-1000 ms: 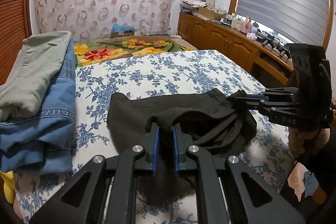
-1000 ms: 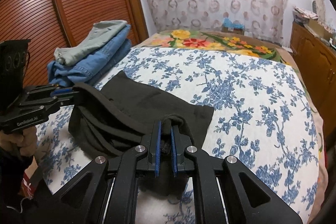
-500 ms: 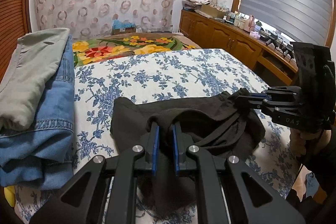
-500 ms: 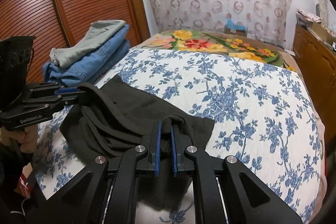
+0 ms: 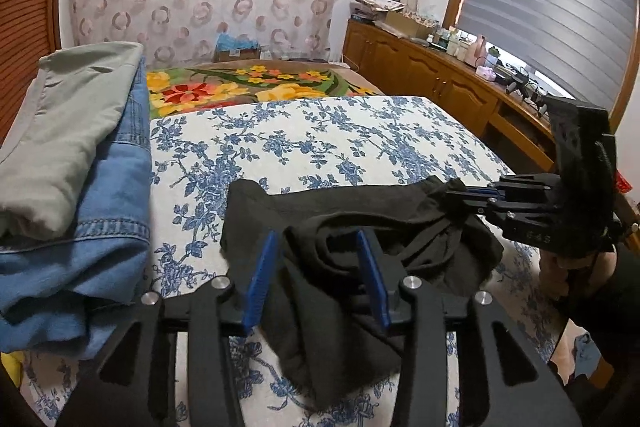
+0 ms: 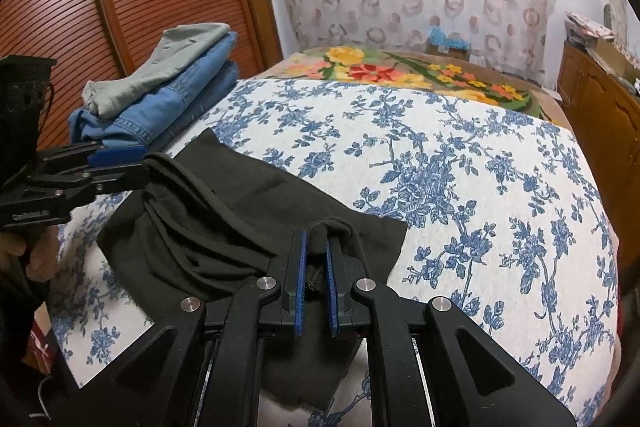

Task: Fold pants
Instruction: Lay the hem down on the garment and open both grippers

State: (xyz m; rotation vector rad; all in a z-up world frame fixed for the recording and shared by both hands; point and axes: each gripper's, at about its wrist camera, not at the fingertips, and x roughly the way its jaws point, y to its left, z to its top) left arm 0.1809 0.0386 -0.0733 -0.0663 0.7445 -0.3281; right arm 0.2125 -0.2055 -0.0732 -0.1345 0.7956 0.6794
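Black pants (image 5: 356, 219) lie bunched on the blue-flowered bedspread (image 5: 320, 131), near its front edge; they also show in the right wrist view (image 6: 240, 203). My left gripper (image 5: 318, 239) is open, its blue pads spread wide with a fold of the pants lying loose between them. It shows from the side in the right wrist view (image 6: 136, 163). My right gripper (image 6: 316, 239) is shut on a raised fold of the pants. It shows at the right of the left wrist view (image 5: 456, 195), pinching the fabric's edge.
A stack of folded clothes, grey-green (image 5: 68, 131) on blue denim (image 5: 80, 251), sits on the bed's left side (image 6: 160, 95). A flowered blanket (image 5: 256, 91) lies at the far end. A wooden sideboard (image 5: 440, 87) runs along the right, a slatted wooden door (image 6: 120, 7) along the left.
My left gripper has opened and let go of the pants fold it was pinching. Both grippers moved forward over the bed. The right gripper stays shut on its fold.
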